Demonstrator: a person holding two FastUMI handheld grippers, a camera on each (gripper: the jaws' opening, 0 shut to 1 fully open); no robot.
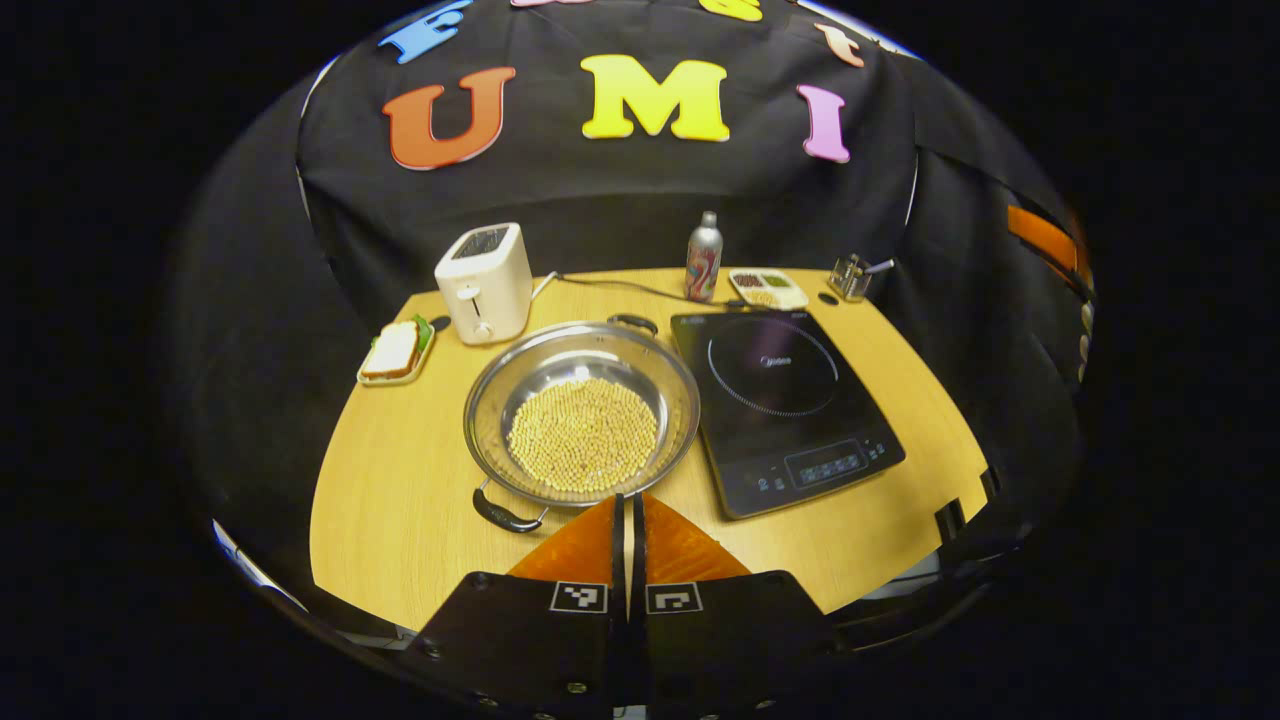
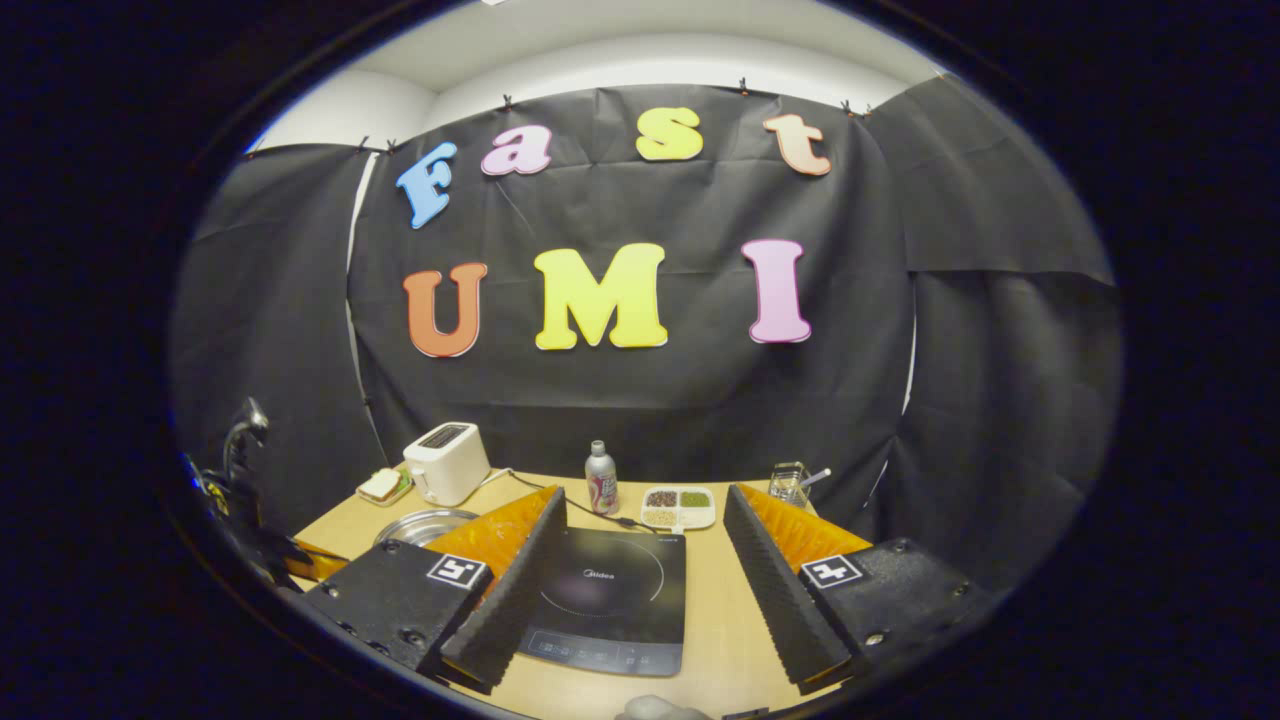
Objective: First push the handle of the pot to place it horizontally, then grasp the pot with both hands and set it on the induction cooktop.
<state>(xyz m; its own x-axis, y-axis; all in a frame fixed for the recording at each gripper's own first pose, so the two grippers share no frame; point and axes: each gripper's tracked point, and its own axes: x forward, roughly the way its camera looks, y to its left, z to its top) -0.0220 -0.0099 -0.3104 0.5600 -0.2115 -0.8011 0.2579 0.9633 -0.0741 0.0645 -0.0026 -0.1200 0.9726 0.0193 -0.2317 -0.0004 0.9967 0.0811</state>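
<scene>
Mid-table, the steel pot (image 1: 581,415) holds pale beans — touching nothing, beside the induction cooktop (image 1: 785,405), its logo unreadable. Left claw (image 1: 630,520) is closed, empty; right claw (image 2: 640,560) gapes wide — empty.

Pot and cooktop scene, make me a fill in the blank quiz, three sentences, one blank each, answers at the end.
1. The pot sits between the toaster and the ____.
2. The left gripper has its jaws ____.
3. The right gripper has its jaws ____, with the cooktop seen between its fingers.

Missing words: cooktop; shut; open
</scene>
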